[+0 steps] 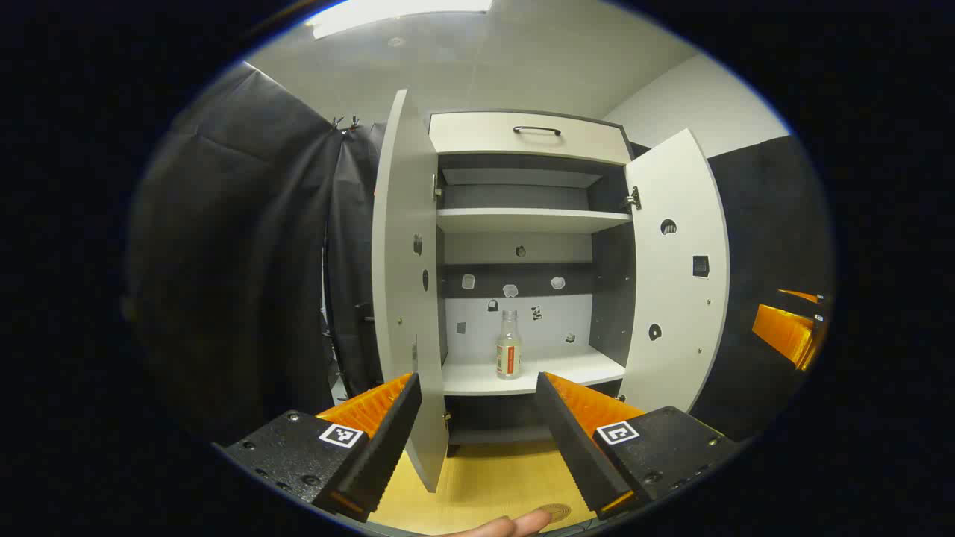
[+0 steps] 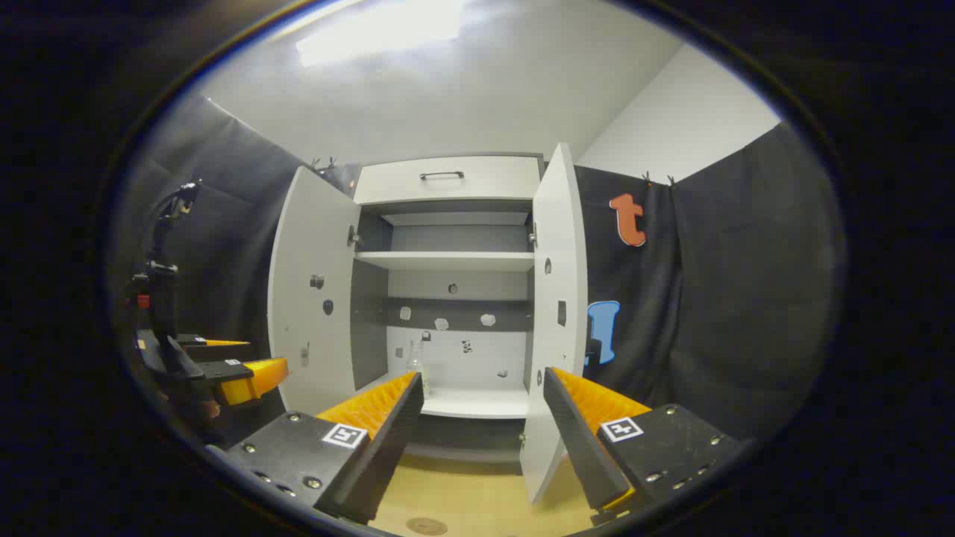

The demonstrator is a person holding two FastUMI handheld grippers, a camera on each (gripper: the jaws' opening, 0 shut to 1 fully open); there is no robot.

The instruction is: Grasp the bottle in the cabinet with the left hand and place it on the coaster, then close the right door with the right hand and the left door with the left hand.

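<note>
1. The bottle (image 1: 509, 345) stands upright on the lower shelf (image 1: 567, 365) of the cabinet (image 1: 530, 134), a little left of the shelf's middle and set back from its front edge, nothing touching it. I judge the step in hand is the reach for it.
2. My left claw (image 1: 477, 429) is spread wide and holds nothing; the bottle sits almost centred between its fingers (image 1: 574, 440), well ahead. I want to go straight in, keeping that centring, and bring the fingers to either side of the labelled body, not the thin neck.
3. The left door (image 1: 403, 298) stands open edge-on, just beside my left finger. I should steer slightly right so I do not knock it.
4. The right door (image 1: 675, 283) is swung wide and leaves room on that side.
5. The coaster (image 1: 553, 512) lies on the bench (image 1: 485, 485) below the claw, near a fingertip (image 1: 515, 524), so the carry back is short.
6. My right claw (image 2: 481, 432) is also spread and empty, facing the right door's edge (image 2: 556, 313); I keep it waiting, out of the left claw's (image 2: 231, 373) path.
</note>
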